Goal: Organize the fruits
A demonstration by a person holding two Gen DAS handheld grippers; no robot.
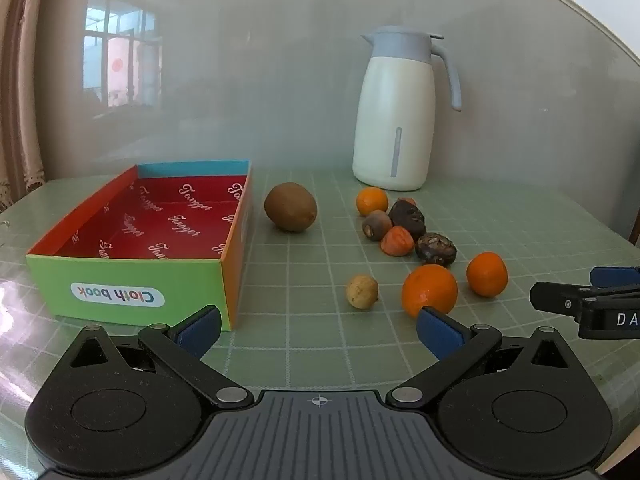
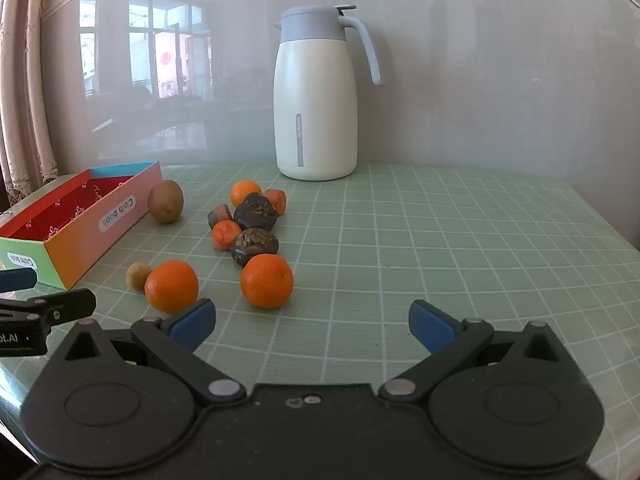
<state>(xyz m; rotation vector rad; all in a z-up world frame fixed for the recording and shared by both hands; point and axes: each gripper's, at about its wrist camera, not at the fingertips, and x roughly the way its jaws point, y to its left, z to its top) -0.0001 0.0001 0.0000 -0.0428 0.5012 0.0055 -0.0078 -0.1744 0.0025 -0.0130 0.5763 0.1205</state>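
Three round oranges lie on the bench [image 1: 312, 344]: one at the back [image 1: 372, 201], one large in front [image 1: 429, 290], one to its right [image 1: 487, 274]. There is one kiwi [image 1: 290, 207] and one pale, small nut-like fruit [image 1: 362, 291]. Two dark, wrinkled fruits [image 1: 407, 217] [image 1: 435, 249] sit in the cluster. Three small reddish-orange pieces show there too [image 1: 397, 241] [image 1: 376, 225] [image 2: 276, 200]. One open box [image 1: 136, 280] and one jug [image 1: 396, 120] stand on the bench.
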